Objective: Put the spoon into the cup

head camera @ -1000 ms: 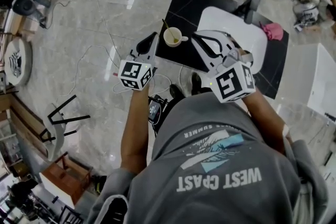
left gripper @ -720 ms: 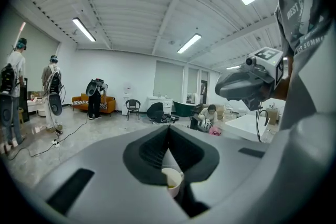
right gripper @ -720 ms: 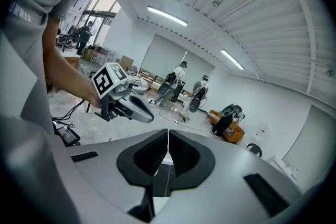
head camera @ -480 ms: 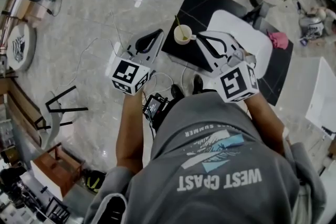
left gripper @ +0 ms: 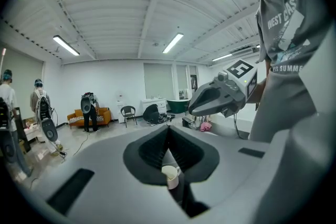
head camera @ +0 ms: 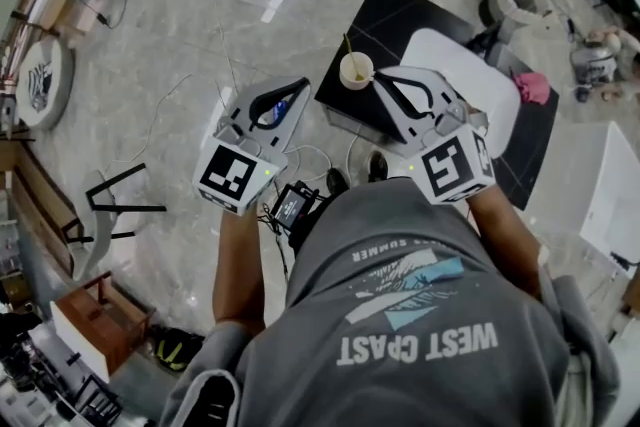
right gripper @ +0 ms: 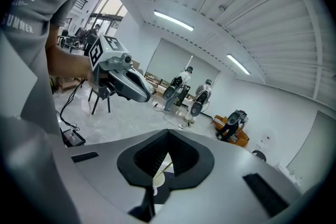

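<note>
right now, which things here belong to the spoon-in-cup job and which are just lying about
Job: cup; spoon, standing in the cup; left gripper and right gripper, both shut and empty.

Lying about: pink cloth; white board; black table under them.

The room is being lit brightly and evenly from above by ceiling strip lights (left gripper: 67,45). One strip is being mirrored as a white streak on the polished floor (head camera: 180,35). Straight lines are being bowed and corners blackened in both gripper views.
</note>
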`<action>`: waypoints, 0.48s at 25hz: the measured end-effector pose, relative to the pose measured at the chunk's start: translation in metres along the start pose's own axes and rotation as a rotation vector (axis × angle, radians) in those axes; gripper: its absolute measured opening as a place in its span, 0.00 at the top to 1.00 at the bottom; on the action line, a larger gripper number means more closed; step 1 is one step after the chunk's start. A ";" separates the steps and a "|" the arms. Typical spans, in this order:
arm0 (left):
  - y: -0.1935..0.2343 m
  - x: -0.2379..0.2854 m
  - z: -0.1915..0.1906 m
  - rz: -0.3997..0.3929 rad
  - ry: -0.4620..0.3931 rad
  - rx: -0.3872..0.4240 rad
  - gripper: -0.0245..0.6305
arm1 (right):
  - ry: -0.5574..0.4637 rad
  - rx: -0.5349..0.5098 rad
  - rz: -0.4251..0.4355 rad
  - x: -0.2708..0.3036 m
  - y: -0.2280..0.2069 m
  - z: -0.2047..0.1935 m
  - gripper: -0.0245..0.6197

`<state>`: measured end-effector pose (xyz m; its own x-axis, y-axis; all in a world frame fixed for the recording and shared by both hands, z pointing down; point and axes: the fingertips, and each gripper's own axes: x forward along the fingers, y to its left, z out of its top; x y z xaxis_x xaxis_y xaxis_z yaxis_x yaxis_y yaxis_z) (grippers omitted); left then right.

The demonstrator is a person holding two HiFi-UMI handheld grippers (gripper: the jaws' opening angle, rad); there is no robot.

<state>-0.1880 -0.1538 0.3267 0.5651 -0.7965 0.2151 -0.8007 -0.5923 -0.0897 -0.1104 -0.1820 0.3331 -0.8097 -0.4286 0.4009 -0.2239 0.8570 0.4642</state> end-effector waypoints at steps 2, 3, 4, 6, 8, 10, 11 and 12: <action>-0.003 -0.008 0.006 0.002 -0.004 0.008 0.96 | -0.005 -0.005 0.003 0.000 0.002 0.004 0.91; -0.003 -0.011 0.008 0.004 -0.008 0.010 0.96 | -0.005 -0.011 0.005 0.000 0.004 0.006 0.91; -0.004 -0.015 0.010 0.008 -0.012 0.012 0.96 | -0.005 -0.017 0.007 0.000 0.005 0.007 0.91; -0.004 -0.022 0.013 0.018 -0.019 0.014 0.96 | -0.006 -0.028 0.012 0.000 0.008 0.010 0.91; -0.004 -0.028 0.016 0.027 -0.025 0.013 0.96 | -0.009 -0.031 0.014 0.000 0.011 0.013 0.91; -0.004 -0.034 0.018 0.033 -0.030 0.011 0.96 | -0.011 -0.032 0.017 0.001 0.014 0.016 0.91; -0.004 -0.038 0.018 0.036 -0.030 0.009 0.96 | -0.012 -0.032 0.019 0.001 0.015 0.018 0.91; -0.004 -0.041 0.018 0.039 -0.030 0.006 0.96 | -0.014 -0.033 0.022 0.002 0.017 0.020 0.91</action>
<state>-0.2046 -0.1216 0.3010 0.5389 -0.8224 0.1822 -0.8213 -0.5611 -0.1037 -0.1267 -0.1622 0.3257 -0.8217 -0.4059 0.4000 -0.1882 0.8559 0.4817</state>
